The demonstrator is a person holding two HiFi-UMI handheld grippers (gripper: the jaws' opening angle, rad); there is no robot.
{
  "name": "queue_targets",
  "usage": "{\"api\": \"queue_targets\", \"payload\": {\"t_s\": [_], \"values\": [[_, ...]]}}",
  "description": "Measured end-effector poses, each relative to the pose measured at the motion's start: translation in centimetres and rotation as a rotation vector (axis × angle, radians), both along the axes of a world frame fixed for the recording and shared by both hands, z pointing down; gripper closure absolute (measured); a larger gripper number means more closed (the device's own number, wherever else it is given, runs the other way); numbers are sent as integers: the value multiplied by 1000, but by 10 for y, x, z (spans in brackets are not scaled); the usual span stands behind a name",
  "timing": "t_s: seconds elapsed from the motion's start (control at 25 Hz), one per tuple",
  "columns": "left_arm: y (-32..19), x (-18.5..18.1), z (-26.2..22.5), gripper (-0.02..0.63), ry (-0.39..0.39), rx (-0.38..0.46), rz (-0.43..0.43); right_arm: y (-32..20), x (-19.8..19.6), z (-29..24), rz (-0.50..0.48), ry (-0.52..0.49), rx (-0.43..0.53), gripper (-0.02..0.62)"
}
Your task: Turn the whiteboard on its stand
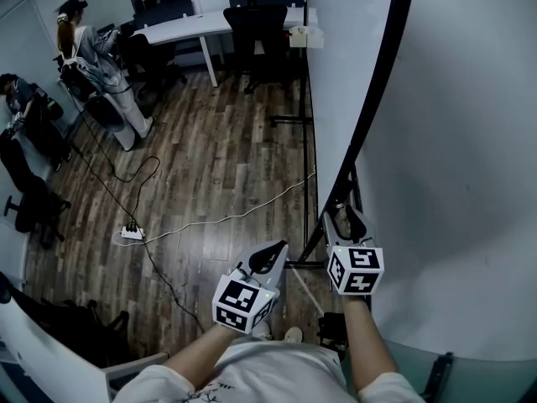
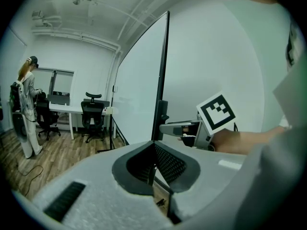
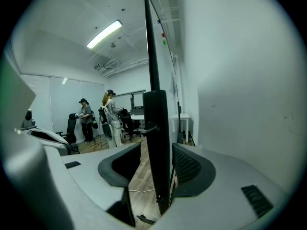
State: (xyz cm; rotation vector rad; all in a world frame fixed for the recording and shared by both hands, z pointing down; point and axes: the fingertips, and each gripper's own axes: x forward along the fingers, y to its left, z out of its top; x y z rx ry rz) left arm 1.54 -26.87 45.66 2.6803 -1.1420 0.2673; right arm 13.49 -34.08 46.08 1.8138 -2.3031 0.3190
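The whiteboard (image 1: 340,65) stands edge-on in front of me, and its black frame edge (image 1: 379,91) runs down to the stand. My right gripper (image 1: 346,217) straddles that black edge (image 3: 156,128); its jaws stand open, one on each side, with a gap to the frame on both sides. In the left gripper view the same whiteboard (image 2: 139,80) shows with the right gripper (image 2: 180,128) at its edge. My left gripper (image 1: 273,253) hangs lower left of the board, free of it. Its jaws (image 2: 153,164) are shut on nothing.
A white wall (image 1: 470,141) rises close on the right of the board. The stand's black legs (image 1: 294,120) reach over the wooden floor. A power strip (image 1: 132,232) and cables lie on the left. Desks and office chairs (image 1: 252,15) stand at the back, with people (image 1: 80,40) far left.
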Motion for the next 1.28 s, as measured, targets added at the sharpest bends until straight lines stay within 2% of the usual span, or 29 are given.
{"api": "queue_targets", "payload": {"t_s": [0.6,1.28], "values": [[-8,-12,5,597,-4,-19,-19,-37,-5,7,7,29,-27,399],[10,-25,8,597,4,-20,-32,-29,-8,16,55,50,-33,402]]}}
